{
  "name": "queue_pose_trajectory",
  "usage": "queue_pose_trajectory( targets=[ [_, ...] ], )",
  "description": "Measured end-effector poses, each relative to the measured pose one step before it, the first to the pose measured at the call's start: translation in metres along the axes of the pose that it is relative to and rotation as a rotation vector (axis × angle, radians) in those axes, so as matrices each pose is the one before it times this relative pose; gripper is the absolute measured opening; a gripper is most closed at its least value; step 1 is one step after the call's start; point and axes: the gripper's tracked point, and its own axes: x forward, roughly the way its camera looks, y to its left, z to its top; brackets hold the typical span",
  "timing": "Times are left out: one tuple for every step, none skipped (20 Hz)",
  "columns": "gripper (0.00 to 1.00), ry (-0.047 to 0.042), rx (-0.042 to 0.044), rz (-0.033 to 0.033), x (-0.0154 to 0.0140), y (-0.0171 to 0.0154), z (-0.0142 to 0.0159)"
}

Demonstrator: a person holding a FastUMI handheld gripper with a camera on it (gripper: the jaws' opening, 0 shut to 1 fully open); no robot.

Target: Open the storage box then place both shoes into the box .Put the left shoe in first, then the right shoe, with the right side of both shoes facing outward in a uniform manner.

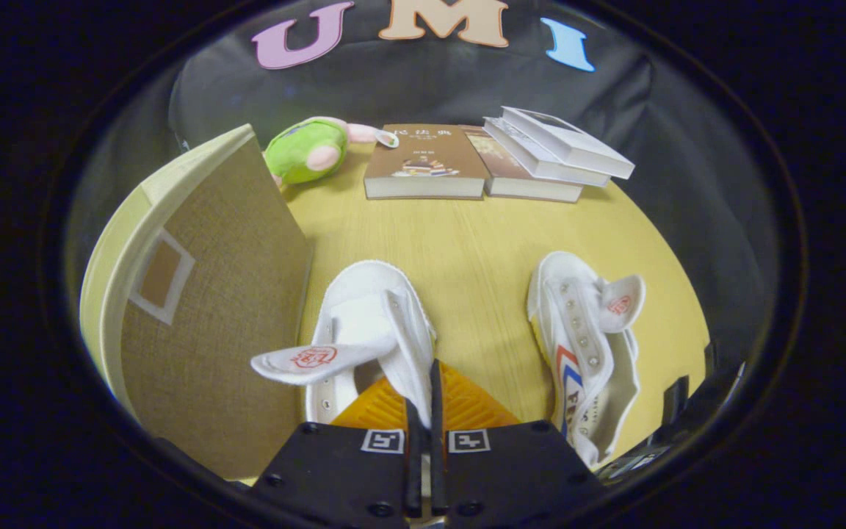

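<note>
Worktop point(482, 250) first — pale wood, carrying everything we can see. Storage box point(217, 308) is next in size: fabric-covered, standing to the left of the fingers, a framed label patch on its near face, a cream panel along its far edge. We can't tell whether that panel is a raised lid or just a side, so "opened" stays a guess.

Books point(496, 158) sit well beyond, at the far edge, w/ a green plush toy point(305, 150) just left of them, behind the box.

Two white shoes lie ahead. One shoe point(364, 323) sits just beside the box; its side wall runs down between the fingers. Other shoe point(584, 345), striped on its flank, lies well apart to the right.

Gripper point(427, 411) is closed down to a sliver, fingers pinching that side wall — it has hold of the near shoe.

Our read: step in hand is the first shoe's pickup, presumably the left one. Next move calls for a lift clear of the worktop, then a swing toward the box opening, keeping the shoe's right side outward.
</note>
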Motion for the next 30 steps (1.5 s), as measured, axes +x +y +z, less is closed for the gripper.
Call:
queue_pose_trajectory(
  targets=[
    [0.08,0.00061,-0.00022,-0.01664,-0.00477,-0.00321,-0.00017],
    [0.08,-0.00307,0.00222,-0.01407,-0.00623,-0.00364,0.00076],
    [0.08,-0.00251,0.00584,-0.01625,-0.00661,-0.00447,0.00207],
    [0.08,-0.00946,0.00641,-0.01679,-0.00853,-0.00471,0.00418],
    [0.08,-0.01408,0.00931,-0.01677,-0.00901,-0.00448,0.00602],
    [0.08,-0.01913,0.00764,-0.01402,-0.01042,-0.00405,0.00754],
    [0.08,-0.02097,0.01035,-0.01219,-0.01086,-0.00402,0.00872],
    [0.08,-0.02249,0.00831,-0.00888,-0.01200,-0.00272,0.01053],
    [0.08,-0.02192,0.00609,-0.00931,-0.01249,-0.00225,0.01048],
    [0.08,-0.02671,0.00216,-0.01295,-0.01423,-0.00145,0.01362],
    [0.08,-0.02639,0.00502,-0.01466,-0.01152,-0.00124,0.01198],
    [0.08,-0.03355,-0.00213,-0.01381,-0.01197,0.00200,0.01517],
    [0.08,-0.03357,-0.00866,-0.00416,-0.01190,0.00402,0.01412],
    [0.08,-0.02805,-0.00415,0.00639,-0.01059,0.00760,0.01345],
    [0.08,-0.02599,0.00457,0.02234,-0.00657,0.01035,0.01204],
    [0.08,-0.01656,0.01174,0.02727,-0.00466,0.01334,0.00975],
    [0.08,-0.01079,0.02776,0.03514,-0.00303,0.01598,0.00726],
    [0.08,0.00240,0.03891,0.04807,-0.00185,0.02124,0.00360],
    [0.08,0.00938,0.03506,0.04275,0.00116,0.01707,0.00074],
    [0.08,0.01260,0.03555,0.04863,0.00271,0.01990,-0.00006],
    [0.08,0.01325,0.02467,0.04290,0.00395,0.01655,-0.00034],
    [0.08,0.00644,0.01931,0.02623,0.00428,0.01378,0.00715],
    [0.08,0.00532,0.01480,0.01217,0.00589,0.00829,-0.00219],
    [0.08,0.01461,0.01157,-0.00046,0.00752,0.00700,-0.00433],
    [0.08,0.02365,0.00668,-0.00536,0.00824,0.00476,-0.00883],
    [0.08,0.03541,-0.00061,-0.00601,0.00856,0.00555,-0.01070],
    [0.08,0.04111,-0.00669,-0.00811,0.00830,0.00291,-0.01242],
    [0.08,0.03621,-0.01162,-0.01125,0.00894,0.00134,-0.01028],
    [0.08,0.03201,-0.01531,-0.01409,0.00812,0.00021,-0.01072],
    [0.08,0.03287,-0.01379,-0.01626,0.00792,0.00083,-0.00993]
  ],
)
